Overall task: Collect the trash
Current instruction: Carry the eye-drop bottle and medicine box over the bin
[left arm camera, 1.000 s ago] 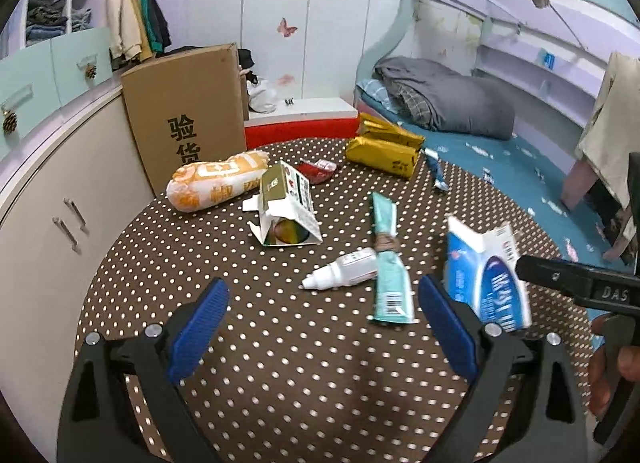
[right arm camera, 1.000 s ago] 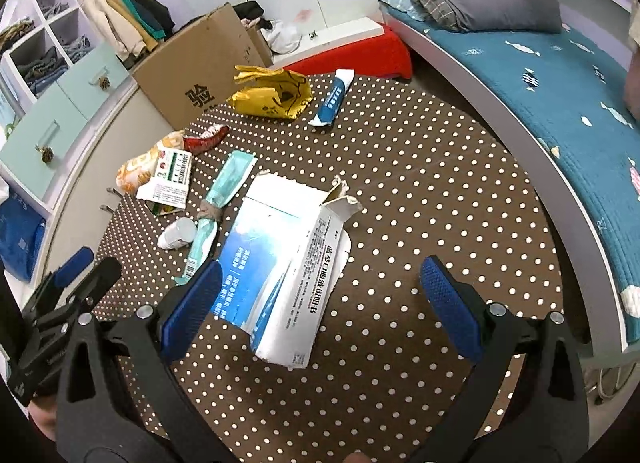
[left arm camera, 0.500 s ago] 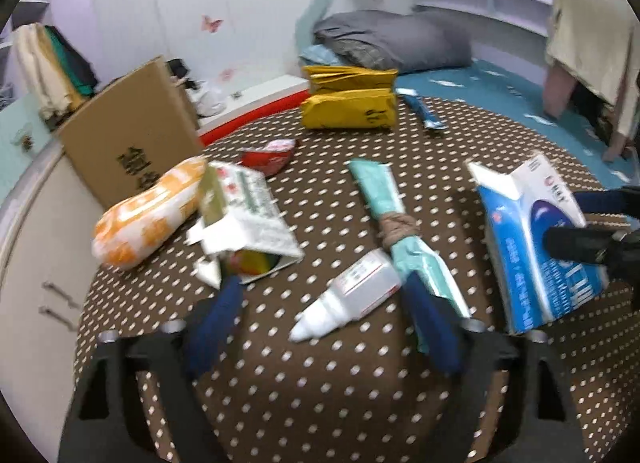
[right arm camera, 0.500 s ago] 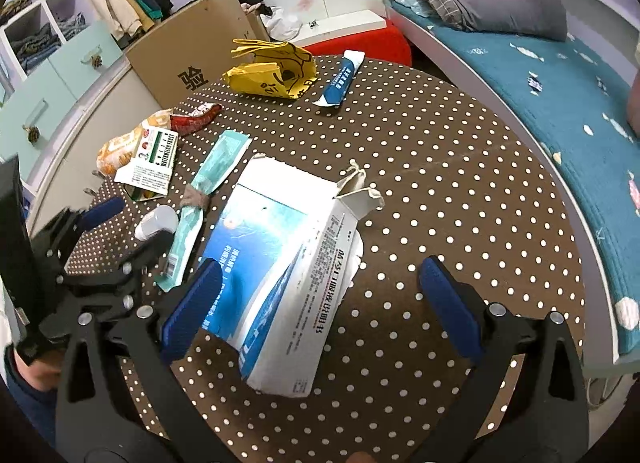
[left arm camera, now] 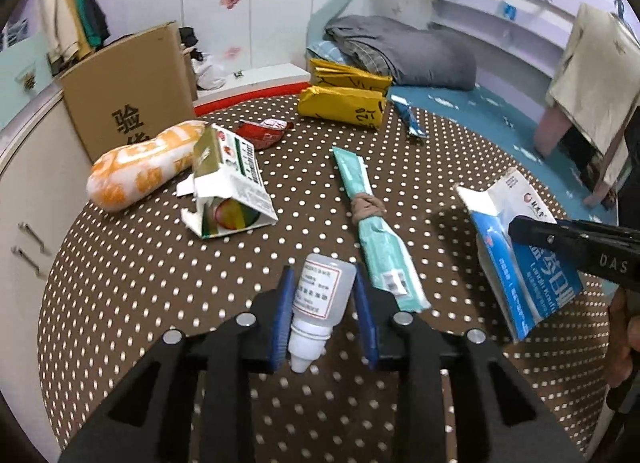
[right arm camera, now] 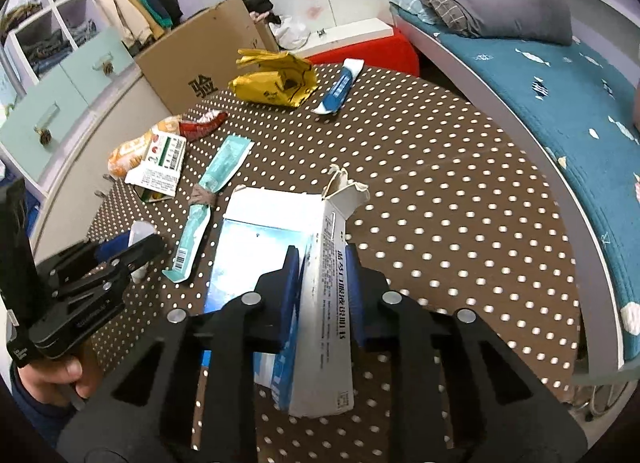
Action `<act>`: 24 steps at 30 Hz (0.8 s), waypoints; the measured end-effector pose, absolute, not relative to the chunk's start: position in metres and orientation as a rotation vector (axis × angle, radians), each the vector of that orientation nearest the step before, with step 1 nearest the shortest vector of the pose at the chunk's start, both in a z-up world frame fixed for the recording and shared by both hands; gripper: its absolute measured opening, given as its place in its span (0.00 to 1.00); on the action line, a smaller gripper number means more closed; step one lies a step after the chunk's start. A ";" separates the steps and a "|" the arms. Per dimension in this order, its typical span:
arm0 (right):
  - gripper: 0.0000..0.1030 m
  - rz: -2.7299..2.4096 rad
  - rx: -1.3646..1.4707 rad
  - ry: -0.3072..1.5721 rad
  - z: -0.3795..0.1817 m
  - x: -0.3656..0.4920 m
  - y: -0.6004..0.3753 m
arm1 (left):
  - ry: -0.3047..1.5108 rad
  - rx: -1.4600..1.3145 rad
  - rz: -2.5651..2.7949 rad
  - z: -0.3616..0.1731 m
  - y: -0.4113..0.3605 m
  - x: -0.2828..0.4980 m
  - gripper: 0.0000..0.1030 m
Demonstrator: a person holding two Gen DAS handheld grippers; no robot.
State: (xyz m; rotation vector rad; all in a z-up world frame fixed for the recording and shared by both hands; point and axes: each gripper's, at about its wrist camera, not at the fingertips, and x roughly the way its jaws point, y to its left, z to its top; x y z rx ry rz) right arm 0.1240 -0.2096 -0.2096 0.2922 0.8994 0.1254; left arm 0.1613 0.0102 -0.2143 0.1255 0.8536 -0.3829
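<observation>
Trash lies on a round brown polka-dot table [left arm camera: 160,283]. My left gripper [left arm camera: 322,315] is shut on a small white dropper bottle [left arm camera: 320,295], nozzle pointing toward the camera; it also shows in the right wrist view [right arm camera: 120,253]. My right gripper [right arm camera: 322,287] is shut on a blue-and-white carton [right arm camera: 320,303], which also shows in the left wrist view [left arm camera: 520,259]. A teal wrapper [left arm camera: 372,227] tied with a brown band lies between the two.
An opened green-and-white carton [left arm camera: 228,187], an orange-and-white bag [left arm camera: 140,167], a red wrapper [left arm camera: 260,131], a yellow package [left arm camera: 344,99] and a blue tube [right arm camera: 340,87] lie farther back. A cardboard box [left arm camera: 128,91] stands at the table's far left. A bed [right arm camera: 560,83] borders the right.
Both grippers moved forward and closed: the left onto the dropper bottle, the right onto the blue-and-white carton, which now stands tilted up off the table.
</observation>
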 end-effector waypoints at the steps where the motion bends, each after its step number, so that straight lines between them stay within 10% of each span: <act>1: 0.23 0.125 0.299 0.891 -0.207 0.122 -0.213 | 0.849 0.109 -0.378 -0.212 0.010 0.157 0.28; 24: 0.23 0.080 0.417 0.719 -0.155 0.083 -0.312 | 0.750 0.042 -0.435 -0.155 -0.065 0.125 0.24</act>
